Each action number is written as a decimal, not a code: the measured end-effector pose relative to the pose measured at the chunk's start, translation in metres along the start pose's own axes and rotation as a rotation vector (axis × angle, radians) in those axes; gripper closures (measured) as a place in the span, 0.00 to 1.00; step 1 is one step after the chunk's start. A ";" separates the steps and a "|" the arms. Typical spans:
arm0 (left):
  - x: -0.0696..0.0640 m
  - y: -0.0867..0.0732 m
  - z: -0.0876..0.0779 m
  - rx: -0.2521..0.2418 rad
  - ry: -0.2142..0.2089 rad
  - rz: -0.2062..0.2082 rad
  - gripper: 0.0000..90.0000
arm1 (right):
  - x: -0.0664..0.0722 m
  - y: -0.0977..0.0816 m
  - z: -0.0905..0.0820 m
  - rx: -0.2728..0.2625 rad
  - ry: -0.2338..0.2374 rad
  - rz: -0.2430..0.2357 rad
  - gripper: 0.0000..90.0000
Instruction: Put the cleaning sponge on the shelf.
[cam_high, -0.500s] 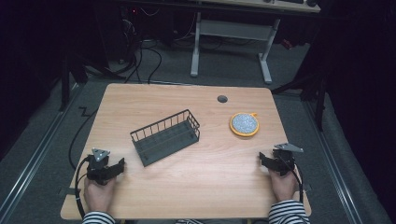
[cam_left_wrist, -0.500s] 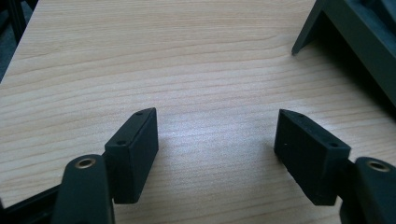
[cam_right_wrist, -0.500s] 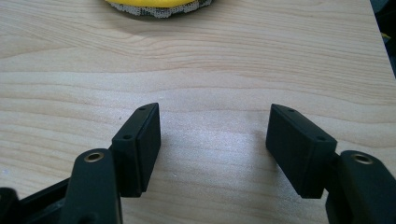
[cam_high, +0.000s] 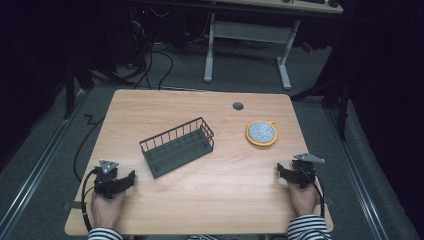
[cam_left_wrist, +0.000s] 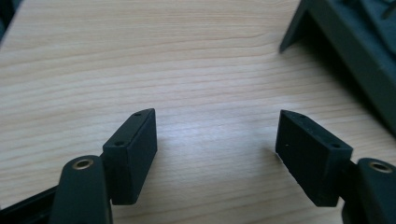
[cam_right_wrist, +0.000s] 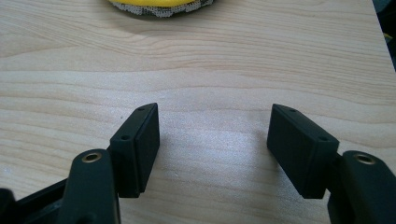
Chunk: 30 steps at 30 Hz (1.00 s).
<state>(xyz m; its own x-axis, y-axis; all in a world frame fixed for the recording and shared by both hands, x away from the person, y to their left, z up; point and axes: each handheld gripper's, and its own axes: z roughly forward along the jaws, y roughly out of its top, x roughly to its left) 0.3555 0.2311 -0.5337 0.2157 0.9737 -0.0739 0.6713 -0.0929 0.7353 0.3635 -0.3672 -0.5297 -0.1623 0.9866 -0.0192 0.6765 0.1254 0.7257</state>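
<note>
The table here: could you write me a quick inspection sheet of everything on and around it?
Surface: wooden table, round grommet hole near the far edge.
Job's things: dark wire basket at centre, set askew; yellow-rimmed round scrubber to its right.
Clutter: nothing seen.
Grippers: left gripper and right gripper both open, empty, held near the front corners.
Cables: one cable trails from the left gripper.
Surroundings: grey floor, desk frame behind.

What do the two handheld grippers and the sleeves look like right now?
Both the left gripper and the right gripper are black, each topped by a grey three-cornered plate and trailing a black cable. Their jaws end in flat, rectangular black pads with small holes along the edge. The sleeves are black-and-white striped.
</note>
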 end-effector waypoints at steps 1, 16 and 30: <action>-0.002 0.000 -0.001 -0.003 0.000 0.004 0.34 | 0.000 0.000 0.000 0.000 0.000 0.000 0.39; -0.019 0.039 -0.054 -0.103 -0.077 -0.019 0.36 | 0.000 0.000 0.000 0.000 0.002 -0.002 0.38; -0.038 0.082 -0.050 -0.056 -0.139 0.003 0.39 | 0.001 0.000 0.000 -0.001 0.005 -0.005 0.38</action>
<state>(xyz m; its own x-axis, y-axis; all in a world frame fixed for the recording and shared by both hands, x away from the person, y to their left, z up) 0.3669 0.1973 -0.4371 0.3163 0.9348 -0.1618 0.6311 -0.0800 0.7715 0.3634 -0.3667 -0.5298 -0.1695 0.9853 -0.0193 0.6751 0.1304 0.7261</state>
